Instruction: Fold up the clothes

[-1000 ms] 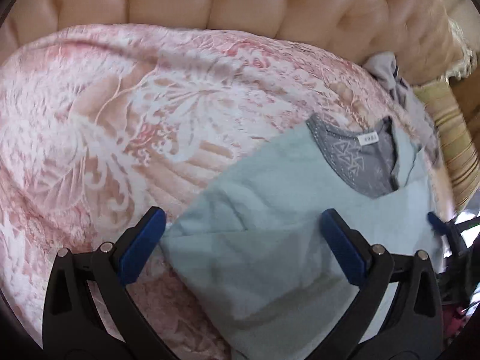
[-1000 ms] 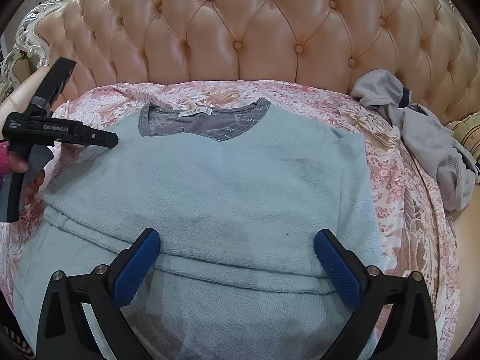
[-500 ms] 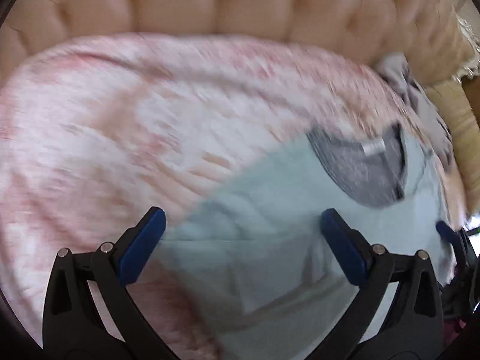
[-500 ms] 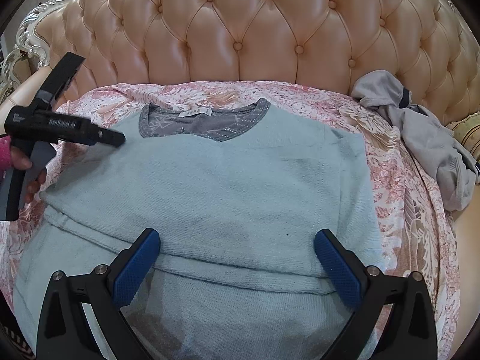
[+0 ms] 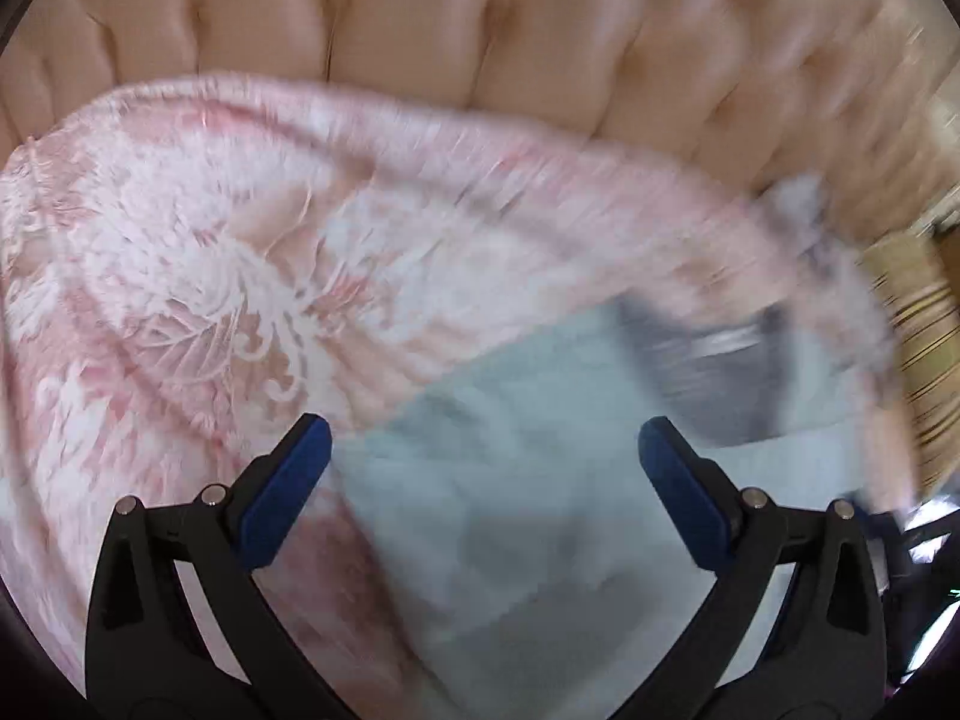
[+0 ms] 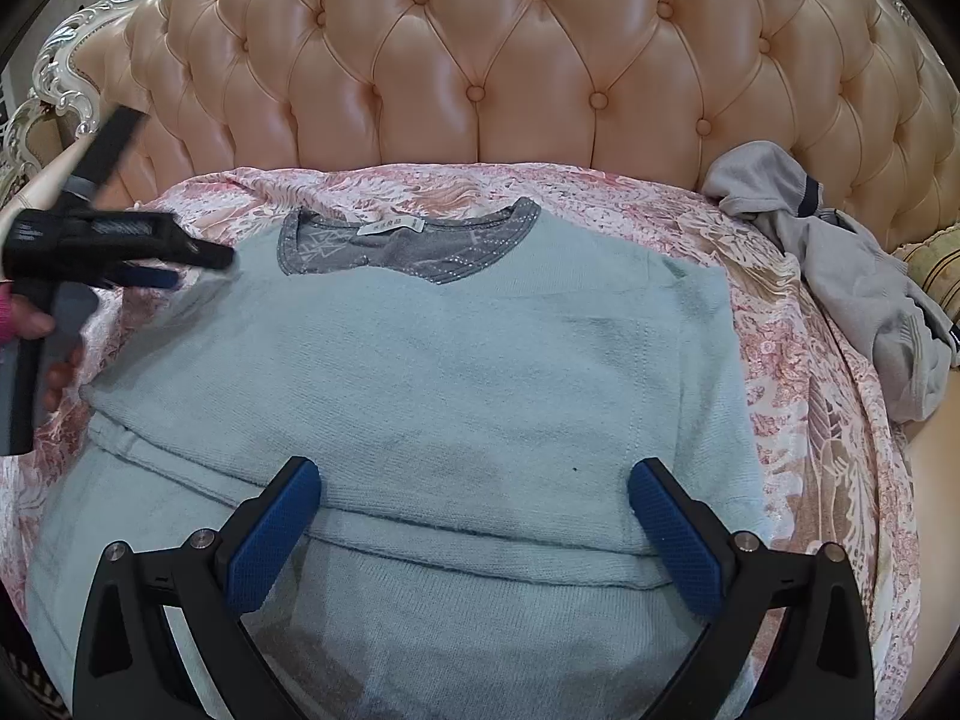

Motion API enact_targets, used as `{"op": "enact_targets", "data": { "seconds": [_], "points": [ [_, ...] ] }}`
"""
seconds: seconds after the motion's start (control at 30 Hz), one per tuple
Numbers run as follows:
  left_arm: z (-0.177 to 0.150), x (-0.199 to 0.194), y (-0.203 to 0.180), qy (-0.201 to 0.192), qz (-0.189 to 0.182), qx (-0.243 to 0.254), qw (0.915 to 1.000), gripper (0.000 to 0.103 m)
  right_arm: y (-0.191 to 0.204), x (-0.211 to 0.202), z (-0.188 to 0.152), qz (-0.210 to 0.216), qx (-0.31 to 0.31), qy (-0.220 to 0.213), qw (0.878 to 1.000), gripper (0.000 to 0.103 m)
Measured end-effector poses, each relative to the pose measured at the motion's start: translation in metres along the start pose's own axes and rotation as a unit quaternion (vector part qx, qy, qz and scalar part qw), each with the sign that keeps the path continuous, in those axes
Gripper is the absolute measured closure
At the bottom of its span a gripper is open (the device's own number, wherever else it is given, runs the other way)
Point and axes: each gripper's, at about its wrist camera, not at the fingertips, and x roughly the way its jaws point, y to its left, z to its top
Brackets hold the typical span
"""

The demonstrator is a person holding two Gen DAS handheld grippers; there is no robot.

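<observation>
- Tufted peach headboard point(image 6: 480, 60) fills the top of both views, with the pink spread point(image 6: 810, 420) below it; your sweater point(image 6: 450, 372) lies flat in the middle of the right view, grey collar point(image 6: 408, 243) toward the headboard, sleeves seemingly folded in and the hem doubled up toward the lower frame.
- Right gripper point(image 6: 474, 516) hangs over the lower centre of the sweater, jaws spread wide and holding nothing — no cloth between the pads.
- Left gripper point(image 5: 483, 480) shows its jaws spread too, empty, over the sweater's edge at lower centre of its own view; in the right view it sits at the far left, near the shoulder.
- That left view is smeared with motion, so you're moving fast — come down like that and you may pinch the spread along with the knit, dragging both.
- Grabbing a single layer at the shoulder would, I judge, peel the tucked sleeve open and undo the fold.
- Lifting one side before the other grips could skew the sweater and crease it diagonally.
- Grey garment point(image 6: 852, 276) is heaped at the right edge — a wide sweep might catch it.
</observation>
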Motion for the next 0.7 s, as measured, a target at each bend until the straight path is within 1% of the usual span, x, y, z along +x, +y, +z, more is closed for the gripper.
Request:
{"op": "enact_targets", "data": {
  "seconds": [0.1, 0.17, 0.2, 0.23, 0.27, 0.37, 0.43, 0.53, 0.6, 0.63, 0.67, 0.7],
  "points": [
    [-0.022, -0.024, -0.032, -0.022, -0.038, 0.024, 0.9988, 0.000, 0.001, 0.000, 0.000, 0.000, 0.000, -0.001, 1.000, 0.000],
    [-0.041, -0.012, -0.055, 0.000, -0.026, 0.054, 0.9982, 0.000, 0.001, 0.000, 0.001, 0.001, 0.001, -0.001, 1.000, 0.000],
    [-0.048, -0.004, -0.062, 0.011, -0.021, 0.061, 0.9979, 0.000, 0.001, 0.000, 0.001, 0.001, 0.001, -0.001, 1.000, 0.000],
    [-0.054, 0.002, -0.067, 0.018, -0.009, 0.066, 0.9976, 0.001, 0.001, 0.000, 0.001, 0.001, 0.001, -0.001, 1.000, 0.000],
    [-0.060, 0.006, -0.071, 0.022, 0.006, 0.074, 0.9970, 0.001, 0.001, -0.001, 0.001, 0.003, 0.002, -0.001, 1.000, 0.000],
    [-0.071, 0.006, -0.085, 0.008, 0.064, 0.112, 0.9916, 0.000, -0.005, -0.005, 0.004, 0.015, 0.015, -0.008, 1.000, 0.000],
    [-0.065, 0.011, -0.086, 0.032, 0.067, 0.103, 0.9920, 0.000, -0.010, -0.013, 0.009, 0.014, 0.027, -0.022, 0.999, 0.000],
    [-0.058, 0.023, -0.085, 0.060, 0.067, 0.107, 0.9902, 0.000, -0.018, -0.025, 0.017, 0.013, 0.044, -0.043, 0.998, 0.000],
    [-0.058, 0.023, -0.086, 0.063, 0.067, 0.107, 0.9900, 0.000, -0.025, -0.032, 0.027, 0.010, 0.057, -0.059, 0.997, 0.000],
    [-0.058, 0.022, -0.086, 0.062, 0.067, 0.105, 0.9902, 0.000, -0.033, -0.032, 0.040, 0.006, 0.065, -0.064, 0.996, 0.000],
    [-0.060, 0.021, -0.087, 0.059, 0.068, 0.105, 0.9903, 0.000, -0.040, -0.029, 0.051, 0.007, 0.071, -0.063, 0.996, 0.000],
    [-0.062, 0.019, -0.087, 0.055, 0.069, 0.105, 0.9906, 0.000, -0.047, -0.021, 0.058, 0.016, 0.080, -0.055, 0.995, 0.000]
  ]
}}
